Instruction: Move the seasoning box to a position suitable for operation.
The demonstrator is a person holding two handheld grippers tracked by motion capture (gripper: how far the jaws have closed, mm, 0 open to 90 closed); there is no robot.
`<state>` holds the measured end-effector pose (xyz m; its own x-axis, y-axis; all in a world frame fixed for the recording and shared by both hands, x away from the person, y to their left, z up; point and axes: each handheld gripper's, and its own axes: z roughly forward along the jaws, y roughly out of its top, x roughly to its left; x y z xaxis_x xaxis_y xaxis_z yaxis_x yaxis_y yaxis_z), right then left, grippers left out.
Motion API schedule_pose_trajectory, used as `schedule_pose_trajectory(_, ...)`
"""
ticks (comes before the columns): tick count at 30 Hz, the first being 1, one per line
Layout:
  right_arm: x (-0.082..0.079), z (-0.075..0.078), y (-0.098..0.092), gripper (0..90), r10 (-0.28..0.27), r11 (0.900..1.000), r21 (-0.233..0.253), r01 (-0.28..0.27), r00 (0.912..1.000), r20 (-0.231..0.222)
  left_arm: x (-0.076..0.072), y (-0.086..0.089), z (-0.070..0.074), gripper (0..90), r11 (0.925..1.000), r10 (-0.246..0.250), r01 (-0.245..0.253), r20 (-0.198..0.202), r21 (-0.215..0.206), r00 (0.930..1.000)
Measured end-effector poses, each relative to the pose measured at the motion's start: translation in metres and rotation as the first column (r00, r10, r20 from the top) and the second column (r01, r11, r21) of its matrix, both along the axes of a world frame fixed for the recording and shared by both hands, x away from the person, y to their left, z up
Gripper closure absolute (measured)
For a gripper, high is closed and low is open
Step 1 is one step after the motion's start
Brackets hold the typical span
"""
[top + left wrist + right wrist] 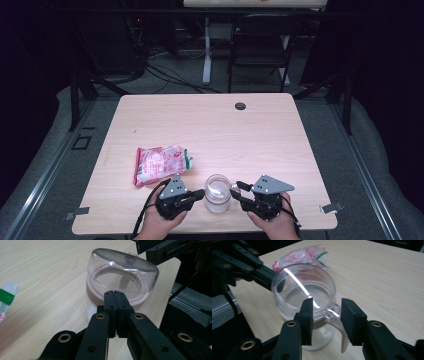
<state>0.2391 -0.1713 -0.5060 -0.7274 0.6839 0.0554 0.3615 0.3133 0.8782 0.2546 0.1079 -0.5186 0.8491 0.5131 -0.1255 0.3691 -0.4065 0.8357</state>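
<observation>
The wooden table (210, 125) carries little: a red-and-white snack packet (161, 164) lying flat left of centre, and, close to the near edge between the person's two hands, a clear glass mug (218, 193) standing upright with its mouth open to the ceiling. The mug sits directly between the two tools, so each gripper faces it from its own side; the relation that matters is on the right, where the mug's handle (336, 322) points toward the right gripper (327, 315). In the right gripper view that handle runs vertically down the mug's wall and stands in the gap between the two black jaws, which are spread apart and not yet pressing it; whether either pad touches the glass I cannot tell. The right hand is therefore the better placed to take hold, needing, by my judgement, only to close across the handle. The left gripper (115, 293) comes in from the opposite side with its jaws pressed together, gripping nothing, their tips just at the mug's rim or wall; contact is unclear. The mug itself is thick, transparent and rounded, apparently empty, with bright reflections across its inside and a heavier base below.
</observation>
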Motion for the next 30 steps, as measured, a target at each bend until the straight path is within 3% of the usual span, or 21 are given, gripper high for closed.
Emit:
schedule_pose_trajectory(1,-0.005,0.001,0.001,56.5,0.034,0.999,0.007,-0.034,0.9993,0.013,0.0,-0.001,0.001,88.2,0.9999,-0.01,0.01,0.008,0.008,0.9999)
schedule_pose_trajectory(3,-0.007,0.001,0.002,55.2,0.042,0.999,0.014,-0.043,0.999,0.017,-0.001,-0.002,0.002,87.8,0.9999,-0.015,0.015,0.011,0.004,0.9998)
schedule_pose_trajectory(6,-0.014,-0.002,0.007,49.7,0.062,0.997,-0.045,-0.059,0.9959,0.066,0.0,-0.001,0.003,85.0,0.9999,-0.008,0.008,0.012,-0.008,0.9999)
schedule_pose_trajectory(7,-0.014,-0.002,0.007,49.7,0.062,0.997,-0.045,-0.059,0.9959,0.066,0.0,-0.001,0.004,85.0,0.9998,-0.004,0.004,0.006,-0.02,1.0)
schedule_pose_trajectory(8,-0.015,-0.004,0.011,47.3,0.068,0.993,-0.097,-0.06,0.9935,0.091,0.0,-0.001,0.004,82.5,0.9992,-0.005,0.004,-0.01,-0.039,0.9999)
schedule_pose_trajectory(18,-0.016,-0.008,0.021,42.9,0.079,0.985,-0.165,-0.057,0.9882,0.131,0.002,0.0,0.006,72.1,0.9981,0.005,-0.005,-0.009,-0.061,1.0)
schedule_pose_trajectory(23,-0.016,-0.009,0.023,42.4,0.066,0.985,-0.169,-0.041,0.9871,0.146,0.002,-0.002,0.004,69.2,0.998,0.006,-0.007,-0.013,-0.062,0.9999)
schedule_pose_trajectory(27,-0.016,-0.009,0.024,42.2,0.064,0.983,-0.179,-0.036,0.986,0.154,0.002,-0.004,0.002,64.3,0.9991,0.016,-0.015,0.02,-0.039,0.9997)
schedule_pose_trajectory(30,-0.016,-0.009,0.024,42.2,0.062,0.983,-0.179,-0.033,0.9861,0.155,0.002,-0.003,0.001,63.7,0.9985,0.022,-0.022,0.011,-0.051,0.9997)
